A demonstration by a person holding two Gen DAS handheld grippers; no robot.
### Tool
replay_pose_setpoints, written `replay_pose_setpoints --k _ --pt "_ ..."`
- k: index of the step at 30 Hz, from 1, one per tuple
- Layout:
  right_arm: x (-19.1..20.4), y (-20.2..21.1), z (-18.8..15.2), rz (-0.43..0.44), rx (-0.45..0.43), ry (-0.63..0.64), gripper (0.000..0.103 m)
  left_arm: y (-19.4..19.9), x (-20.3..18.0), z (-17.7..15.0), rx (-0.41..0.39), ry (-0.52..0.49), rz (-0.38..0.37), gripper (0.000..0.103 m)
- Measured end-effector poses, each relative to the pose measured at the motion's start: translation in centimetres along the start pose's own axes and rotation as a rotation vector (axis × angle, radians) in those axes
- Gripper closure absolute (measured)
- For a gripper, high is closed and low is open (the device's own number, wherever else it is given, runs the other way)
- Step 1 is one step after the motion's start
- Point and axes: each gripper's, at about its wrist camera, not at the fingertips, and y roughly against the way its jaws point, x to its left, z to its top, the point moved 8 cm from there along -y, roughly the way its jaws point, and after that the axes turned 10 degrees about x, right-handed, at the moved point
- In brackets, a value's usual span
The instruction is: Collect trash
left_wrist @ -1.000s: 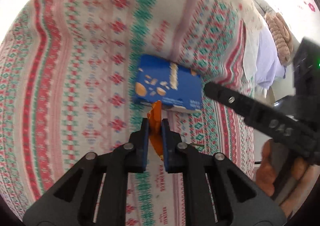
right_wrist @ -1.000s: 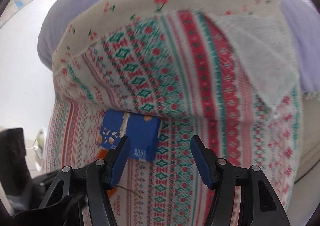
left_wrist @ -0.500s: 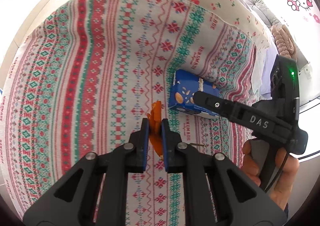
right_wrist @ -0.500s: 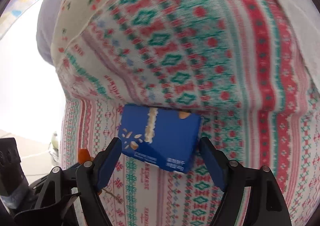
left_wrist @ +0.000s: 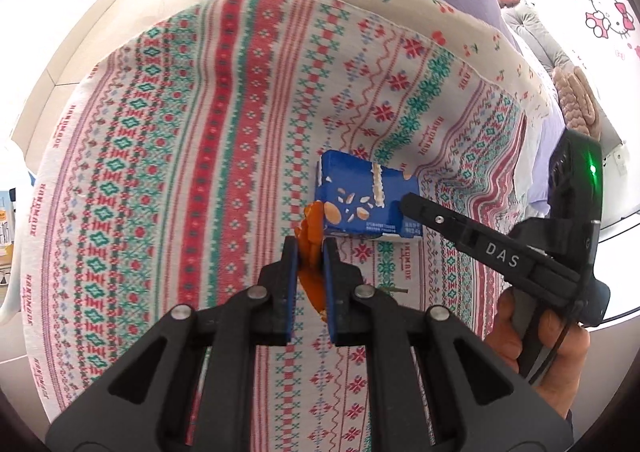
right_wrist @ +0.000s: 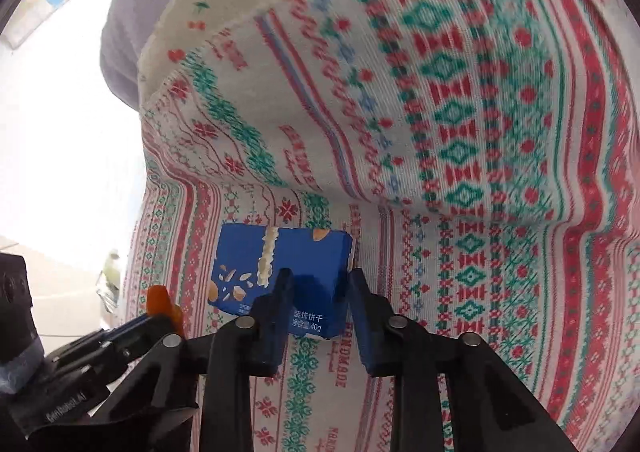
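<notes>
Blue biscuit box (right_wrist: 280, 272) lies on the patterned cloth (left_wrist: 192, 155), right gripper (right_wrist: 318, 278) fingers closing around its near end to lift it, left gripper (left_wrist: 308, 252) clamping orange peel (left_wrist: 312, 228) already collected.

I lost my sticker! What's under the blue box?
The blue box lies flat on the patterned cloth, right gripper closing around it. Only cloth shows around it; anything beneath is covered.

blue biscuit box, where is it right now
The blue biscuit box lies on the patterned cloth below a raised fold, its right end between the right gripper fingers; the orange scrap in the left gripper is beside it.
</notes>
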Motion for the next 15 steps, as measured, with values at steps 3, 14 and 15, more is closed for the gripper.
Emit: replay_pose_setpoints --k 3,14,15 --pt "0.6 0.6 -0.5 0.043 0.019 0.019 0.092 0.8 1.5 -0.1 -0.005 0.011 -0.001 0.09" --pt "5.5 -0.8 -2.8 -0.21 0.013 0.389 0.017 2.3 4.0 -0.9 0.011 0.028 0.009 0.09" --pt "5.9 -1.1 -2.9 -0.262 -0.001 0.452 0.017 2.5 3.7 -0.8 0.011 0.028 0.009 0.09"
